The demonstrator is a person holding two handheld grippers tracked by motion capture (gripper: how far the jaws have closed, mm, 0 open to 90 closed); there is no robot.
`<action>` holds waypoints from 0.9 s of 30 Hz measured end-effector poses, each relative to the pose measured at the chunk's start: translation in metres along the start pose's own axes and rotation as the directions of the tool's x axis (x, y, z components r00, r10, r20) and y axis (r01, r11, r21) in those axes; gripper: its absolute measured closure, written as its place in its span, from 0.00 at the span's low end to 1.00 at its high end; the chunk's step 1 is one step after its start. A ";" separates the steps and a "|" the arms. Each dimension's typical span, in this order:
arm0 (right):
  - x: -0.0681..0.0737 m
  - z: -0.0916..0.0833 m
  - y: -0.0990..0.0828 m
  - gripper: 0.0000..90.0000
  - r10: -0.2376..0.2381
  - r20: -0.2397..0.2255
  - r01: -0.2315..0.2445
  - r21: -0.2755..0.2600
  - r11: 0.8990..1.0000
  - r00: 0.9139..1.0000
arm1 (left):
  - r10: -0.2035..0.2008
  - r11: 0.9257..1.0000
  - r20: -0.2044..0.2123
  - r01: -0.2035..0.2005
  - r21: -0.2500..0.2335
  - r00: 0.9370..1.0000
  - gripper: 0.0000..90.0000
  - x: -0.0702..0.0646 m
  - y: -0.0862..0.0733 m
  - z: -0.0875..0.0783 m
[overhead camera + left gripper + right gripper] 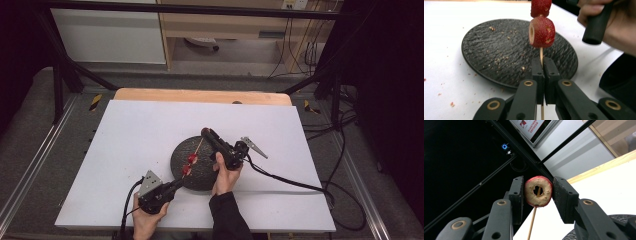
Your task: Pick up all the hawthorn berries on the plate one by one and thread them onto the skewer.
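Note:
A thin wooden skewer (541, 53) stands up from my left gripper (543, 65), whose jaws are shut on its lower end. Two cored red fruit pieces (541, 31) are threaded on it, above a black textured plate (499, 52). In the high view the skewer (198, 147) slants over the plate (200, 177) from my left gripper (177, 184) toward my right gripper (206, 132). My right gripper (538, 180) is shut on a third cored fruit ring (544, 195). The skewer's tip (534, 217) sits in that ring's hole.
The plate lies on a white table sheet (135, 135) with a wooden edge (200, 95) at the back. Red crumbs dot the sheet and plate. A black cable (295, 184) trails right from the right gripper. The person's right hand (619, 35) shows beside the skewer.

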State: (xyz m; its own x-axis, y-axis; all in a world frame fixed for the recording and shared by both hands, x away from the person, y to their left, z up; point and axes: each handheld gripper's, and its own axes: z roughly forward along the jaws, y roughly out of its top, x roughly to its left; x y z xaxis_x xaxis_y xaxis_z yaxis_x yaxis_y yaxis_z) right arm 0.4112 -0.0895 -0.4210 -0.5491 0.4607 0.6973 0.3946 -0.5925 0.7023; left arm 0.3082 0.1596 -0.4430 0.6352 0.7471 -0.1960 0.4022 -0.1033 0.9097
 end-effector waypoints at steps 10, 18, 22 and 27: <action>0.001 -0.001 0.000 0.69 0.000 -0.006 0.000 0.011 1.000 1.000 | -0.002 1.000 -0.011 0.002 -0.011 1.000 0.98 0.000 0.008 0.006; 0.003 -0.003 0.002 0.69 -0.007 -0.008 0.007 0.033 0.999 1.000 | 0.001 1.000 -0.004 -0.001 -0.011 1.000 0.98 0.000 0.018 0.013; 0.003 -0.004 0.001 0.69 -0.017 -0.009 0.017 0.044 0.999 1.000 | 0.006 1.000 -0.005 -0.007 -0.010 1.000 0.98 0.001 0.022 0.014; 0.003 -0.004 0.001 0.69 -0.021 -0.008 0.022 0.054 0.998 1.000 | 0.009 1.000 -0.004 -0.009 -0.004 1.000 0.98 0.001 0.026 0.017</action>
State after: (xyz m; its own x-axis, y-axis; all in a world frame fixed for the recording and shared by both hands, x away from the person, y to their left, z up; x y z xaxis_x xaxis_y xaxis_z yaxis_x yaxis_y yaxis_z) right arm 0.4070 -0.0913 -0.4184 -0.5632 0.4682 0.6809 0.4220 -0.5454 0.7242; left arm 0.3304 0.1472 -0.4261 0.6366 0.7484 -0.1862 0.3934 -0.1075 0.9131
